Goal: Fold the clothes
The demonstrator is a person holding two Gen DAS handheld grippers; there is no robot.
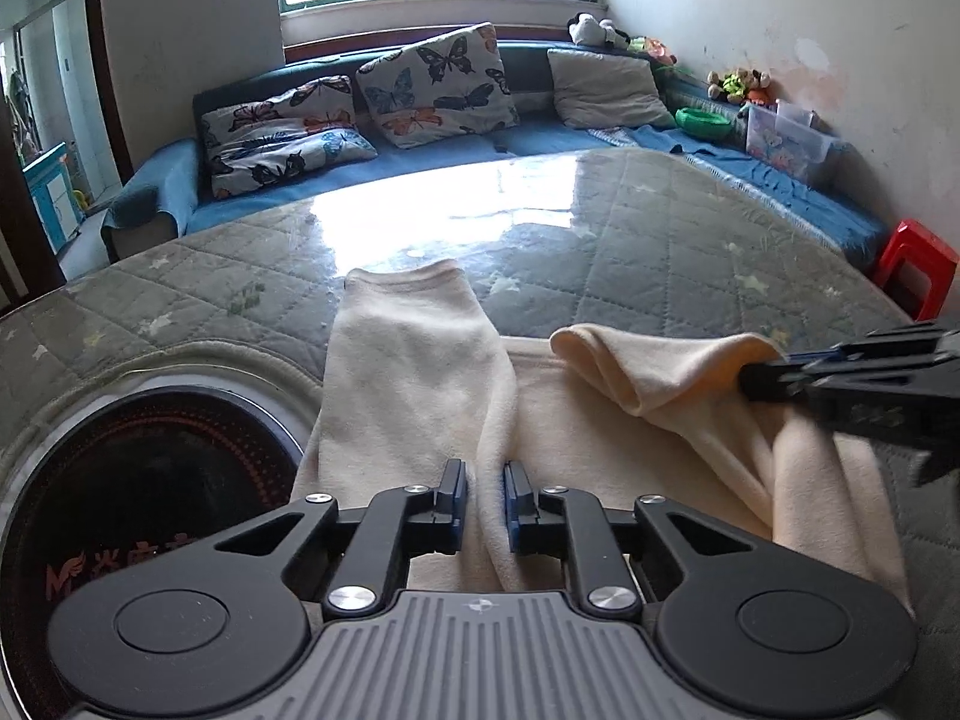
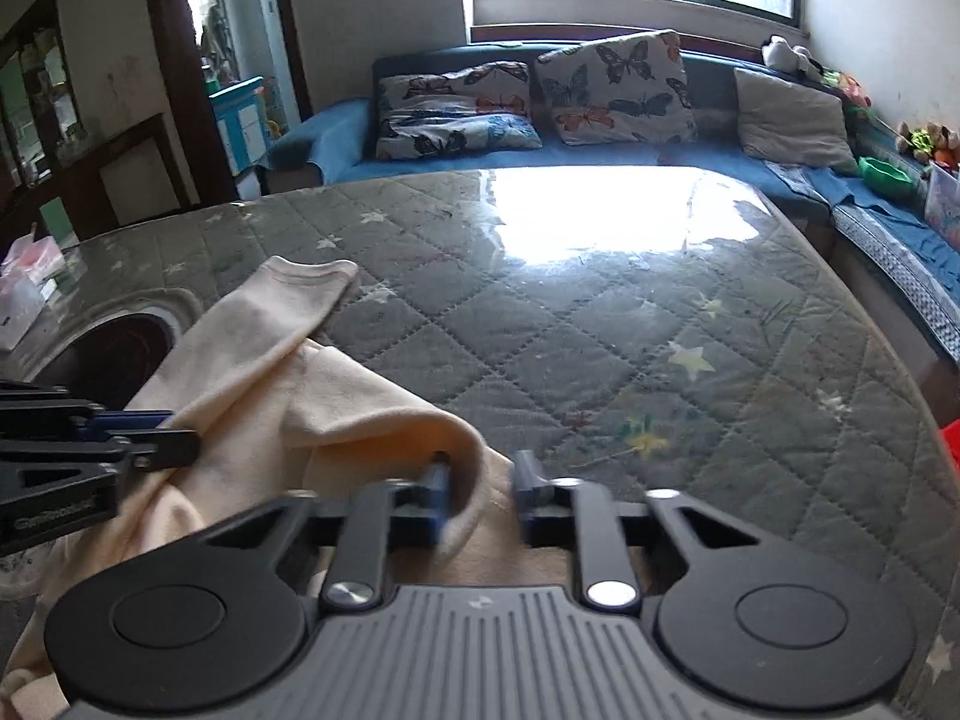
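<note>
A cream garment [image 1: 414,372] lies on the quilted, glass-covered table [image 1: 660,228], one sleeve stretched away from me. My left gripper [image 1: 485,498] is shut on a raised fold of the cloth near its front edge. From the right, my right gripper [image 1: 750,381] is shut on the other sleeve and holds it lifted and curled over the body. In the right wrist view, the right gripper [image 2: 483,480] has cream cloth [image 2: 252,348] between its blurred fingers. The left gripper [image 2: 186,435] pinches the cloth at the left edge.
A round dark cooktop [image 1: 150,480] is set into the table left of the garment. A blue sofa with butterfly cushions [image 1: 432,84] wraps the far and right sides. A red stool [image 1: 918,264] stands at the right. Plastic bags [image 2: 24,294] lie far left.
</note>
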